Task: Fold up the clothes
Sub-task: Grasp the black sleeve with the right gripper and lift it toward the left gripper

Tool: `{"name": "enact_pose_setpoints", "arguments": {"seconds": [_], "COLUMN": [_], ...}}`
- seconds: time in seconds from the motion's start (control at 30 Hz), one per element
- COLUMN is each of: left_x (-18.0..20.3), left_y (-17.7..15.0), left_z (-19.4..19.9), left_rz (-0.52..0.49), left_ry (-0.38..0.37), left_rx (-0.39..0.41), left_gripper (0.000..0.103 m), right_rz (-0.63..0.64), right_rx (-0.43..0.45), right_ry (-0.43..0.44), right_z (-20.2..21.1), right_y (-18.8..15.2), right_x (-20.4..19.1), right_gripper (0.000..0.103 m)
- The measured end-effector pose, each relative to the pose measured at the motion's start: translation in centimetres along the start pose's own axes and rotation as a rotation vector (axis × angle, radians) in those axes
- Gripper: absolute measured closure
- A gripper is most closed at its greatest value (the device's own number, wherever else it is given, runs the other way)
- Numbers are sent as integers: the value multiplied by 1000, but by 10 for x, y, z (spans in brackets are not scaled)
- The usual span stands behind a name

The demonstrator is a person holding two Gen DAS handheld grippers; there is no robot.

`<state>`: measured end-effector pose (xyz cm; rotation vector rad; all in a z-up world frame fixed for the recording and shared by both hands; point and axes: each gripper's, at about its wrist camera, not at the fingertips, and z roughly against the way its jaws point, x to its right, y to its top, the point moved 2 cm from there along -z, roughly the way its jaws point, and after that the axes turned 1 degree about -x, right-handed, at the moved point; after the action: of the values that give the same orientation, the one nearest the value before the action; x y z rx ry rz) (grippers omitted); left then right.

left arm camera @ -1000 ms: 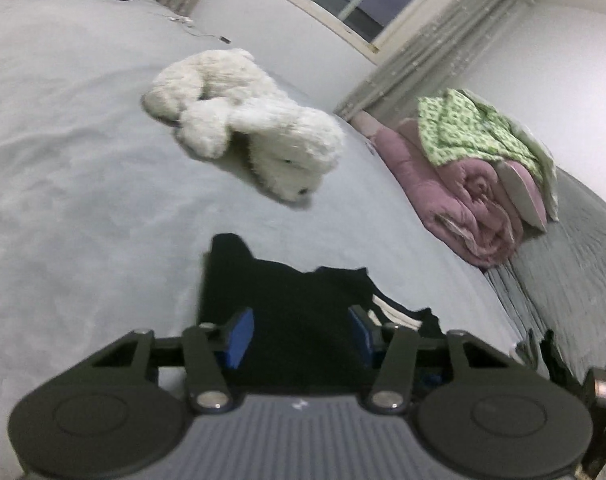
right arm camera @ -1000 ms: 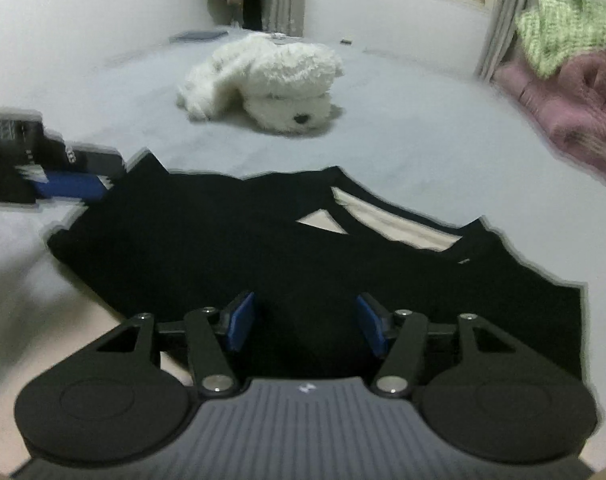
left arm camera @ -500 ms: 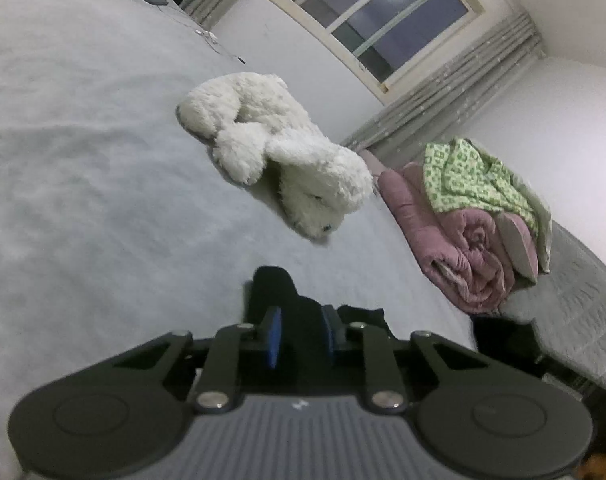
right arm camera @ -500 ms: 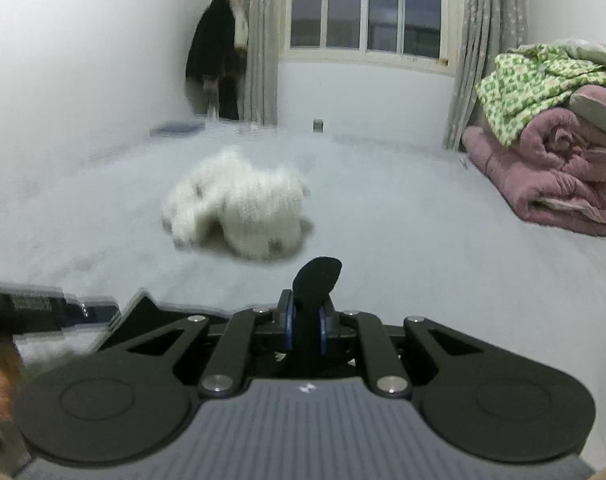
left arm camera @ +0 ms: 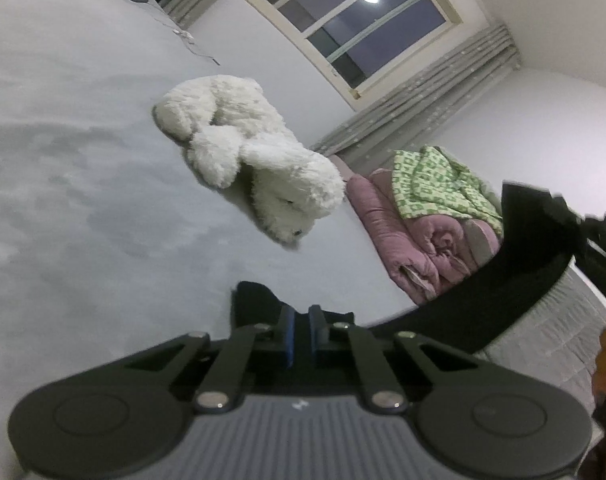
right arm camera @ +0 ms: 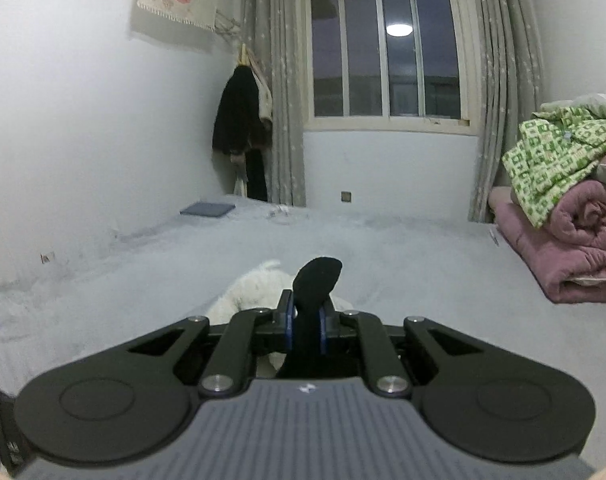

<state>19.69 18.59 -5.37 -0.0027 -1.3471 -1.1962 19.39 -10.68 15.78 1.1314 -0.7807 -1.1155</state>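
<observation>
A black garment (left arm camera: 503, 292) hangs stretched between my two grippers above the grey bed (left arm camera: 83, 200). In the left wrist view my left gripper (left arm camera: 301, 330) is shut on one edge of it, low over the sheet, with a small fold poking out past the pads. From there the cloth rises as a taut band to the upper right, where it ends in a dark blur. In the right wrist view my right gripper (right arm camera: 305, 328) is shut on a tuft of the black garment (right arm camera: 317, 276), held well above the bed and pointing at the window.
A white plush toy (left arm camera: 255, 152) lies on the bed ahead, partly hidden behind the right gripper (right arm camera: 247, 292). A rolled pink quilt with a green patterned cloth (right arm camera: 563, 240) is piled at the right. A dark coat (right arm camera: 239, 116) hangs in the far corner.
Both grippers have shut on the black garment that lay flat on the bed. The right one has risen with its edge, pulling the cloth up taut. The left one stays low.
</observation>
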Motion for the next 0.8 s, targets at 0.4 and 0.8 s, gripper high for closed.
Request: {"name": "enact_pose_setpoints", "arguments": {"seconds": [0.4,0.8], "left_x": [22,41], "left_y": [-12,-50], "left_z": [-9,-44], "left_rz": [-120,-335], "left_ry": [-113,-38], "left_rx": [-65,-292], "left_gripper": [98,98], "right_rz": [-113,-272], "right_rx": [22,-88], "right_ry": [44,-46], "right_z": [13,44], "right_y": [0,-95], "right_x": [44,114], "right_gripper": [90,90]}}
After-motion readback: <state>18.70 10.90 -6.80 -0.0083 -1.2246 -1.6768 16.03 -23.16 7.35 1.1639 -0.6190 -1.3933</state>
